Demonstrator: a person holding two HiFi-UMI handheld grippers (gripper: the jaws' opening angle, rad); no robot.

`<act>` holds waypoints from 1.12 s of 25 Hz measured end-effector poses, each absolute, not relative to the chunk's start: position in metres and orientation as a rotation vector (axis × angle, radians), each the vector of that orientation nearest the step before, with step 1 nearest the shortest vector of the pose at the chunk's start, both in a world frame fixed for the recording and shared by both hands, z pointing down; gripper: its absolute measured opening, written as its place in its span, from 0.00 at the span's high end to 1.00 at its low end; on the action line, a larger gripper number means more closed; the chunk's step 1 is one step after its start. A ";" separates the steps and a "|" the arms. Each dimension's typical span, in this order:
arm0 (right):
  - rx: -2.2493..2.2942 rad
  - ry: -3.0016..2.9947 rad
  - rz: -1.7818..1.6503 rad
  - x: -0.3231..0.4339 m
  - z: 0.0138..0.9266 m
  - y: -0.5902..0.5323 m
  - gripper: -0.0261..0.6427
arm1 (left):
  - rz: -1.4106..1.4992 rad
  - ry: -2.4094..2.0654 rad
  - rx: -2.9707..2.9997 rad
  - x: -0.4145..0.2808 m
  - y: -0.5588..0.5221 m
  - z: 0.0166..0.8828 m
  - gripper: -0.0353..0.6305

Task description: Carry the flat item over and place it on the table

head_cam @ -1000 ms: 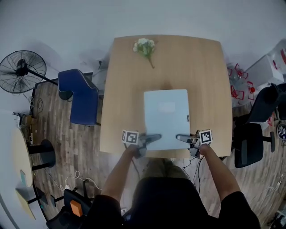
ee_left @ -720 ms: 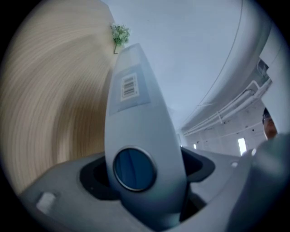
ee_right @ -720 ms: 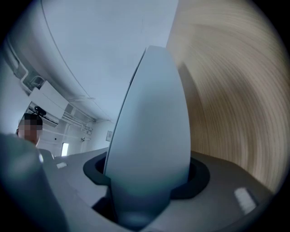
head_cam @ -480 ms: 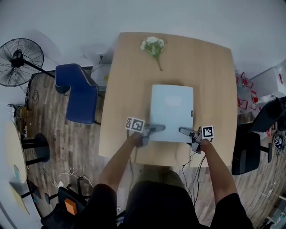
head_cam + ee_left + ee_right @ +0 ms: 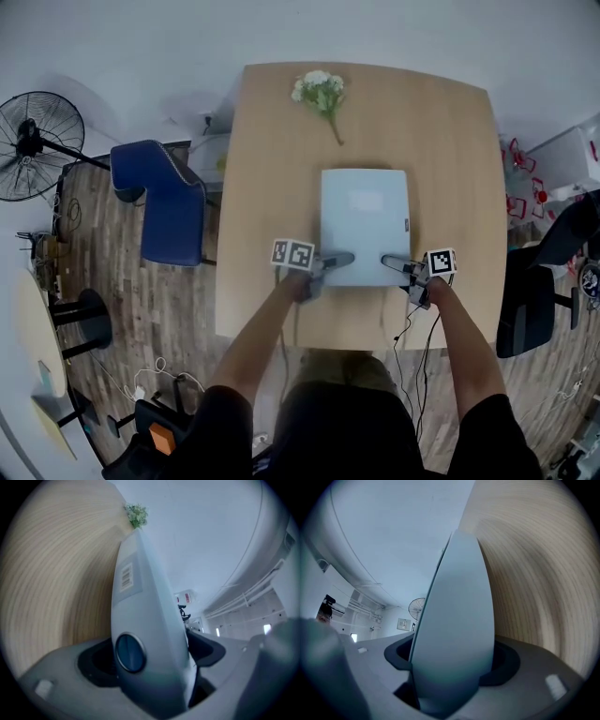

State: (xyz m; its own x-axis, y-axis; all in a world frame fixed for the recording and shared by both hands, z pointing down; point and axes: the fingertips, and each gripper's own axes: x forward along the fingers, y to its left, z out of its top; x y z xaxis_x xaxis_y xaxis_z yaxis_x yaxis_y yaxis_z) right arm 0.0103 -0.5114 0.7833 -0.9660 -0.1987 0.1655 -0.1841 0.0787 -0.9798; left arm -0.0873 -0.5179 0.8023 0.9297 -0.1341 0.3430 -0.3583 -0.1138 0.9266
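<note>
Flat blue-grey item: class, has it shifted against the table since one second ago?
Yes. The flat item has moved away from the table's near edge, toward the flowers at the far end.

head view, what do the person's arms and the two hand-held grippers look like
The left hand-held gripper and the right hand-held gripper are both grey, with two tapered jaws. Each carries a white cube with black square markers. Thin dark cables trail below the right one. The person wears a black top with short sleeves, leaving the forearms bare.
</note>
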 end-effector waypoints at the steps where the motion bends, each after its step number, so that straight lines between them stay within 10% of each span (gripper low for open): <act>1: -0.424 2.301 -2.076 0.009 0.784 -0.512 0.44 | 0.197 -0.378 1.687 -0.089 -0.519 0.802 0.27; 28: -1.254 2.716 -1.993 0.036 0.788 -0.472 0.24 | 0.466 -0.717 1.728 -0.103 -0.488 0.807 0.15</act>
